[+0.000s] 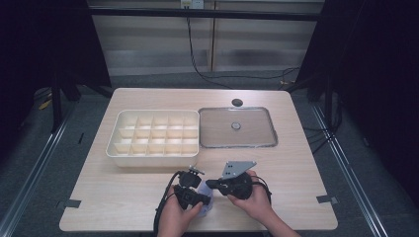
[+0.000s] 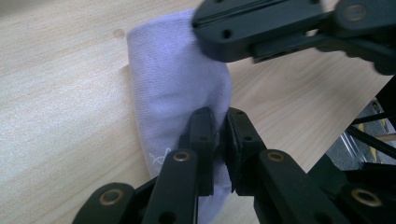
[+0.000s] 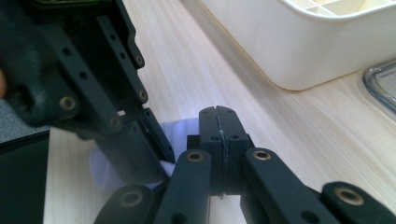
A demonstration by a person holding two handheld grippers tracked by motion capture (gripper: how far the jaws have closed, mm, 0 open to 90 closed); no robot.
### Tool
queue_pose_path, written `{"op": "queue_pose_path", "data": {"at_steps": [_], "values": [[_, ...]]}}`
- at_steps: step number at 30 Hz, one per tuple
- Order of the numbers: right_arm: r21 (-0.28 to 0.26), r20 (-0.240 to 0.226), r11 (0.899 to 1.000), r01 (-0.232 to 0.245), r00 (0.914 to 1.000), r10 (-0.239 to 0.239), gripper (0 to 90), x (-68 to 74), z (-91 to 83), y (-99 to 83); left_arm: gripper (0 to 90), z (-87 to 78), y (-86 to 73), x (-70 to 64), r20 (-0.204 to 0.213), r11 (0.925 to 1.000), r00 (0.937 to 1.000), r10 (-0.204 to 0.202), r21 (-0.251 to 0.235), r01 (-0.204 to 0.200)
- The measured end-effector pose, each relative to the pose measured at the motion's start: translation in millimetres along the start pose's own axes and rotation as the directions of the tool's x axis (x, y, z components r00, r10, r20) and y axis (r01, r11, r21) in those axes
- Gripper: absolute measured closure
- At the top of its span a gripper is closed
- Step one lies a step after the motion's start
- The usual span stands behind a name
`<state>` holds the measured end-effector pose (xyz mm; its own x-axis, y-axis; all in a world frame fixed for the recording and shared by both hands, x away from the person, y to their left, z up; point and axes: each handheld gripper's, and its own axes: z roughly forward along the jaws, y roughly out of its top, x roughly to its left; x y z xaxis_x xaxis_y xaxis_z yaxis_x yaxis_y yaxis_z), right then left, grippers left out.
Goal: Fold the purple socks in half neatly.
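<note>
A pale lavender sock-like cloth (image 1: 207, 195) lies on the wooden table near its front edge, between my two grippers. In the left gripper view the cloth (image 2: 177, 84) runs away from me, with a small stitched mark near its near end. My left gripper (image 2: 219, 135) is shut on the cloth's right edge; in the high view it (image 1: 201, 199) comes in from the left. My right gripper (image 3: 217, 122) has its jaws pressed flush together at the cloth's (image 3: 181, 130) far end, and I see no fabric between them. In the high view the right gripper (image 1: 212, 185) points left.
A white compartment tray (image 1: 113, 148) stands left of centre, its wall (image 3: 289, 51) close by the right gripper. A clear lid (image 1: 257, 129) with a small knob (image 1: 235, 125) lies to the tray's right. A dark round hole (image 1: 237, 102) sits behind it.
</note>
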<state>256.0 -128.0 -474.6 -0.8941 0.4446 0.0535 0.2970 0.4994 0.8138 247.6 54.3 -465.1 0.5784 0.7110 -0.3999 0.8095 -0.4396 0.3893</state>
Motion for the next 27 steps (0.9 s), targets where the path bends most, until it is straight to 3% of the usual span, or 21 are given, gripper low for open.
{"op": "queue_pose_path", "data": {"at_steps": [7, 10, 24, 27], "values": [[0.046, 0.006, 0.999, -0.005, 1.0000, 0.005, 90.0, -0.7, 15.2, -6.0, 81.9, 1.0, -1.1, -1.9, -0.008, 0.9999, 1.0000, 0.002, -0.010, -0.002], [0.045, -0.002, 0.999, -0.024, 0.9997, 0.024, 90.0, -2.3, 16.5, -9.1, 81.9, 1.2, -1.2, -1.9, -0.006, 0.9999, 1.0000, 0.005, -0.011, -0.005], [0.043, -0.008, 0.999, -0.012, 0.9999, 0.012, 90.0, -4.9, 17.0, -15.4, 78.3, 0.9, -1.1, -6.5, -0.006, 0.9999, 0.9999, 0.010, -0.013, -0.010], [0.041, -0.009, 0.999, -0.015, 0.9998, 0.015, 90.0, -4.9, 16.5, -16.2, 77.3, -0.5, -1.1, -6.1, 0.009, 0.9999, 1.0000, 0.001, -0.015, -0.001]]}}
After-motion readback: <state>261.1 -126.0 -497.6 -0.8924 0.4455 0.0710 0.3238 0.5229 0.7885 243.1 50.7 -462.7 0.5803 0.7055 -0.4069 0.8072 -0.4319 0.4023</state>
